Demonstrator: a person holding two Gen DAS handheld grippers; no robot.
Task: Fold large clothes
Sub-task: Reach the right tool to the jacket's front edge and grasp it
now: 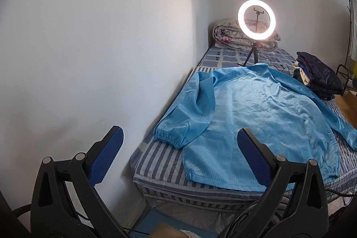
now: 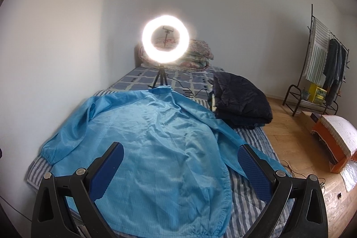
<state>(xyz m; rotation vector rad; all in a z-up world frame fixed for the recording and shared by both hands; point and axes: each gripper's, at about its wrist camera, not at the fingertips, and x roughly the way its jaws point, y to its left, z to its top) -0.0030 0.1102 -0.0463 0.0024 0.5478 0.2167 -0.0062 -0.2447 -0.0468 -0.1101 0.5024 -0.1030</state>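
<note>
Lit ring light (image 2: 166, 41) (on tripod), rolled quilt (image 1: 227, 35), clothes rack (image 2: 323, 64)

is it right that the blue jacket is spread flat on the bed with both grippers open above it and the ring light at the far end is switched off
Not quite: the ring light is switched on, glowing bright white in the right wrist view. The rest holds: the blue jacket lies spread on the bed, and the left gripper and right gripper are both open.

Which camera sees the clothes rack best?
The right wrist view: the clothes rack stands whole by the wall, clothes hanging on it. The left wrist view shows only a sliver of it at the right edge.
</note>
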